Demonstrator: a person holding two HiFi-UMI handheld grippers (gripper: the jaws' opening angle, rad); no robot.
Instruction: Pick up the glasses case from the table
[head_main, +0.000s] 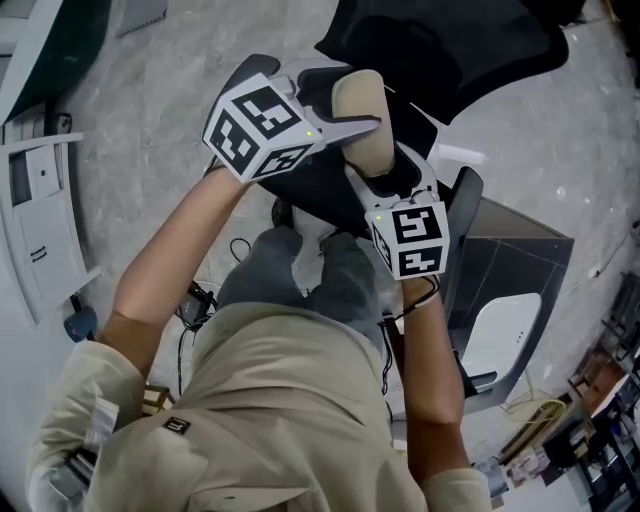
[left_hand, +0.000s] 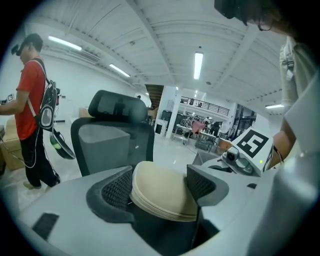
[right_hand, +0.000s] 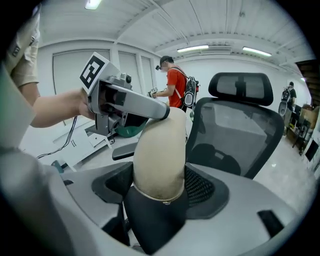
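The glasses case (head_main: 362, 118) is a beige oblong with a black lower part, held up in the air over the floor, in front of the person's chest. My left gripper (head_main: 347, 100) is shut on its upper end, and the case (left_hand: 161, 197) fills the gap between those jaws. My right gripper (head_main: 385, 172) is shut on the lower end from the other side. In the right gripper view the case (right_hand: 159, 150) stands upright between the padded fingers (right_hand: 200, 187), with the left gripper (right_hand: 150, 106) touching its top.
A black mesh office chair (head_main: 440, 50) stands just beyond the grippers. A grey cabinet (head_main: 510, 290) is at the right and white furniture (head_main: 40, 220) at the left. A person in a red shirt (right_hand: 175, 85) stands further back in the room.
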